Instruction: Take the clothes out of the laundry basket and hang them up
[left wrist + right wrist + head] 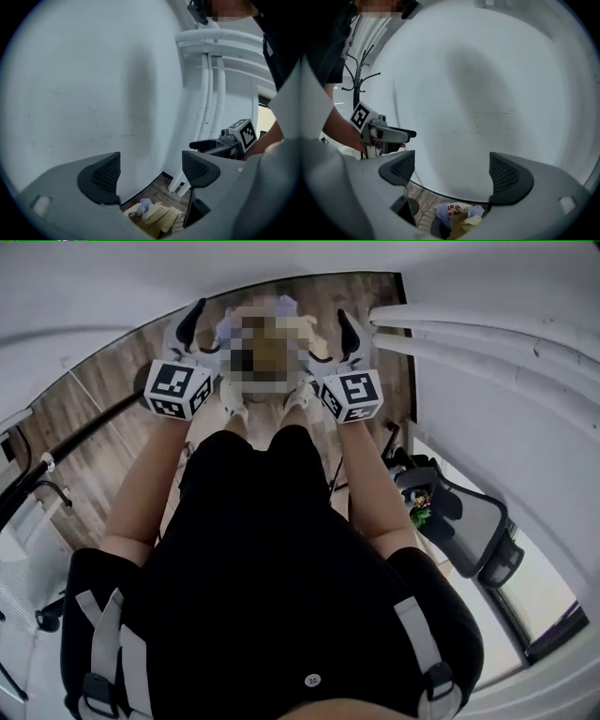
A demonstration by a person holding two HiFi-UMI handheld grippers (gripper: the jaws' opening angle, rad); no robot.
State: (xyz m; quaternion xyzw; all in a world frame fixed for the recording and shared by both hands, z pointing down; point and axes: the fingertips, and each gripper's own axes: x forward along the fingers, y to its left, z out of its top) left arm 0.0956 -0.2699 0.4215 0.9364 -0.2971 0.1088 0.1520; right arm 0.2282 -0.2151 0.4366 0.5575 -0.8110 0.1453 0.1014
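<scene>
Left gripper [150,173] and right gripper [452,174]: pale grey bodies, black pads [105,176] with fine mesh texture. Marker cubes [176,388]: white, printed with black square patterns. Clothes [156,216]: cream-yellow, lavender, and white with red print. Laundry basket [423,222]: white, dotted with small perforations. Floor [103,381]: brown wood grain. Wall [93,93]: plain white. Person's garment [272,559]: black. Coat stand [358,79]: black.
</scene>
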